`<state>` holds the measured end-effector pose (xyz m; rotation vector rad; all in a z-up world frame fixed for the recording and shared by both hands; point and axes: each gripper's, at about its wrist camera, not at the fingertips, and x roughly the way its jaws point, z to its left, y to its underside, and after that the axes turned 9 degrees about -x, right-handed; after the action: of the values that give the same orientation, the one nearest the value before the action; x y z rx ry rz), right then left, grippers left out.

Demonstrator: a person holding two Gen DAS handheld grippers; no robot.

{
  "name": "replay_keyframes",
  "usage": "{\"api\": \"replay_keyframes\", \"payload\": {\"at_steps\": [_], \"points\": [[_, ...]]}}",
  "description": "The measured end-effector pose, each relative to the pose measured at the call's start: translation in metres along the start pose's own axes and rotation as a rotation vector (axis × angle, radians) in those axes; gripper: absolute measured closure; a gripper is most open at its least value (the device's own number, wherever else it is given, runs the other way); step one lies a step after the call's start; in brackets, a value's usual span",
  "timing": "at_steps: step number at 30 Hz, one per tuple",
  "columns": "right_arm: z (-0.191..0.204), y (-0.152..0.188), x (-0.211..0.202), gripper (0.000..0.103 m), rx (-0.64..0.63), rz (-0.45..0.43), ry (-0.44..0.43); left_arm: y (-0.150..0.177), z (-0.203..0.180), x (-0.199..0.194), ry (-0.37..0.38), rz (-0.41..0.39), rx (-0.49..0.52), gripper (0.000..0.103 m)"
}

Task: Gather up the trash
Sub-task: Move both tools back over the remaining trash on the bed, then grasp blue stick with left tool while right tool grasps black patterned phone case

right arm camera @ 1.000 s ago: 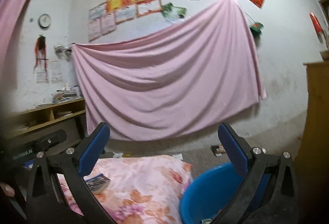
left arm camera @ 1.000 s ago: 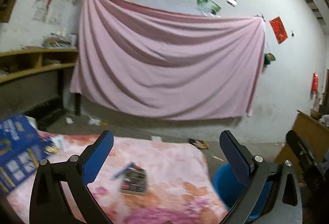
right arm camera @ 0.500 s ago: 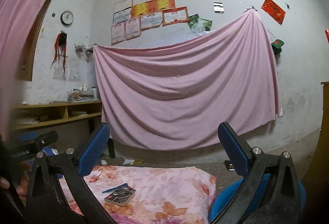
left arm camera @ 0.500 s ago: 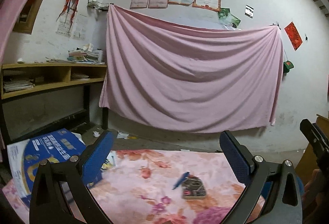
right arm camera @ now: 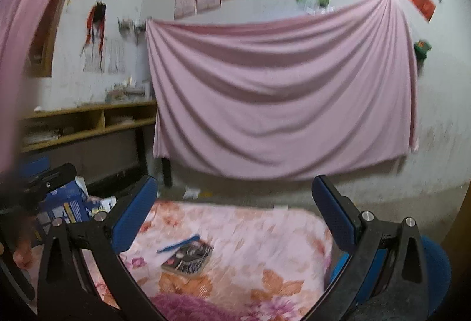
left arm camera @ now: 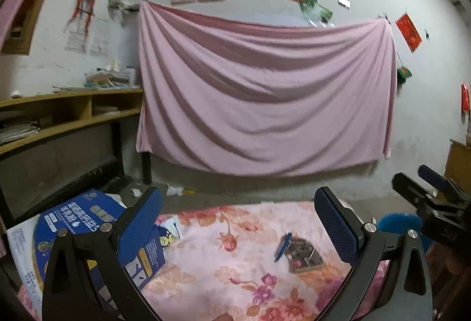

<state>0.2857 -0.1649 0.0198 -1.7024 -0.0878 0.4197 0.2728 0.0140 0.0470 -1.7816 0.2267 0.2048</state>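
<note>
Two tools are showing: the left tool [left arm camera: 238, 221] and the right tool [right arm camera: 234, 212], both with fingers spread wide and gripping nothing. On the floral-covered counter [left arm camera: 241, 285] one small dark packet [left arm camera: 304, 254] is lying with one blue pen [left arm camera: 282, 246] touching its far-left edge; both are sitting ahead of the left tool, nearer its right finger. One blue printed box [left arm camera: 82, 221] is resting behind the left tool's left finger. One blue basin [right arm camera: 438, 268] is sitting just beyond the right tool's right finger. Compared with half a second ago, both views are sitting slightly lower, the packet appearing nearer and larger. Both tools are being held level, pointing toward one pink sheet [left arm camera: 265, 97] hanging on the wall
</note>
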Motion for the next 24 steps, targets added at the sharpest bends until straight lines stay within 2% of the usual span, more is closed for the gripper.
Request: {"api": "replay_keyframes", "payload": {"at_steps": [5, 8, 11, 13, 16, 19, 24], "points": [[0.001, 0.012, 0.030, 0.000, 0.029, 0.141, -0.043, 0.011, 0.001, 0.021, 0.027, 0.077, 0.042, 0.003], [0.004, 0.021, 0.046, 0.000, 0.044, 0.220, -0.067, 0.018, 0.004, 0.036, 0.045, 0.134, 0.043, 0.008], [0.010, 0.030, 0.064, 0.000, 0.037, 0.316, -0.087, 0.022, 0.006, 0.054, 0.061, 0.216, 0.032, 0.027], [0.015, 0.037, 0.077, 0.000, 0.038, 0.385, -0.113, 0.027, 0.009, 0.070, 0.062, 0.286, 0.025, 0.044], [0.026, 0.048, 0.095, 0.005, 0.027, 0.486, -0.161, 0.035, 0.013, 0.090, 0.046, 0.374, 0.015, 0.052], [0.039, 0.056, 0.109, 0.006, 0.017, 0.562, -0.210, 0.042, 0.018, 0.106, 0.044, 0.439, -0.008, 0.052], [0.057, 0.062, 0.123, 0.006, -0.030, 0.634, -0.239, 0.044, 0.024, 0.120, 0.048, 0.495, -0.041, 0.052]]}}
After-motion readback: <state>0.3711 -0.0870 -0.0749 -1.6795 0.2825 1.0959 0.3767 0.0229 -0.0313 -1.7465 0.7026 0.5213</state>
